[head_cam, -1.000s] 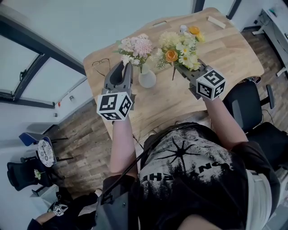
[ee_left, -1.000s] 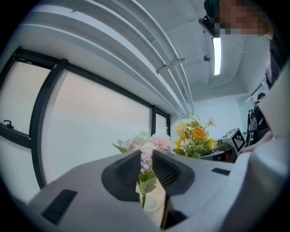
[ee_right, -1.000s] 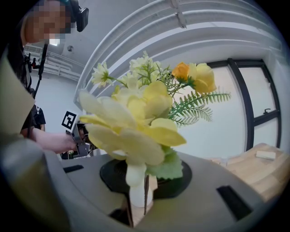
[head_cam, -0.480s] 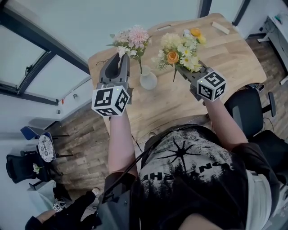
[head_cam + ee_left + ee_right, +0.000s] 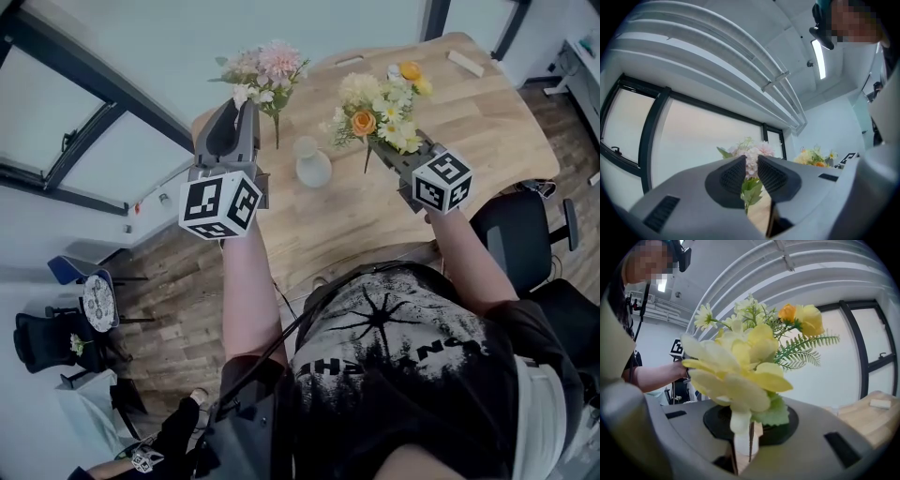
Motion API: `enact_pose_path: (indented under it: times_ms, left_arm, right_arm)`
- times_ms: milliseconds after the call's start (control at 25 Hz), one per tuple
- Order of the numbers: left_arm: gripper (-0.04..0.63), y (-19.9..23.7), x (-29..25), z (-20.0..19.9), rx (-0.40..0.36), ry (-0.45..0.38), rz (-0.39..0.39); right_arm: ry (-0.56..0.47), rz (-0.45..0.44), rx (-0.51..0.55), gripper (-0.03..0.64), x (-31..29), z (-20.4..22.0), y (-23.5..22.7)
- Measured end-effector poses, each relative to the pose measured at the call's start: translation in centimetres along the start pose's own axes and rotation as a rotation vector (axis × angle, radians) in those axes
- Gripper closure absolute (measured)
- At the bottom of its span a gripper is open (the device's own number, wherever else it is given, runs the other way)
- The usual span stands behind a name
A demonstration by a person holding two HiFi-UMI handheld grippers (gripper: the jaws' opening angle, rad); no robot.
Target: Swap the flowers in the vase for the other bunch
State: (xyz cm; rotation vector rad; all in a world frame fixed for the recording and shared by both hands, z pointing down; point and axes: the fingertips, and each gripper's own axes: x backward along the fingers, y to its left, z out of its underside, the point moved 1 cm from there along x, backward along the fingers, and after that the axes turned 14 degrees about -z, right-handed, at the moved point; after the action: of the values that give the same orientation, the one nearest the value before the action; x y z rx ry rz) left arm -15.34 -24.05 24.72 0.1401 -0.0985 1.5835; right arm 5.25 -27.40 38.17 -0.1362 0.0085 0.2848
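Pink flowers (image 5: 262, 70) hang clear of the white vase (image 5: 312, 167) on the wooden table (image 5: 469, 112), stems pinched in the left gripper (image 5: 246, 106) — while the right gripper (image 5: 377, 146) clamps the yellow bunch (image 5: 380, 103) just beside it.

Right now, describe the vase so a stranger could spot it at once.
Find the wooden table. On it, between the left gripper's pink bunch and the right gripper's yellow bunch, stands the vase. It alone is white, round-bellied and narrow-necked, with no flowers in it.
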Motion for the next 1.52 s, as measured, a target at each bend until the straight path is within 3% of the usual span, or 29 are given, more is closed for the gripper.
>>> enact_pose_path:
  times_ms: [160,600,1520]
  left_arm:
    - [0.506,-1.4,0.4,-1.1,-0.017,-0.020,-0.007]
    - [0.506,2.1,2.6,1.2,-0.018,0.050,-0.065]
    - [0.505,5.6,10.7,11.9,0.086,0.218,-0.217]
  right_arm:
    - [-0.010,-0.017,0.002,0.549,1.0,0.1,0.0]
    - [0.003,-0.062,-0.005,0.549,-2.1,-0.1,1.6]
    - [-0.015,-0.126,0.128,0.549,-4.5,-3.2,2.1]
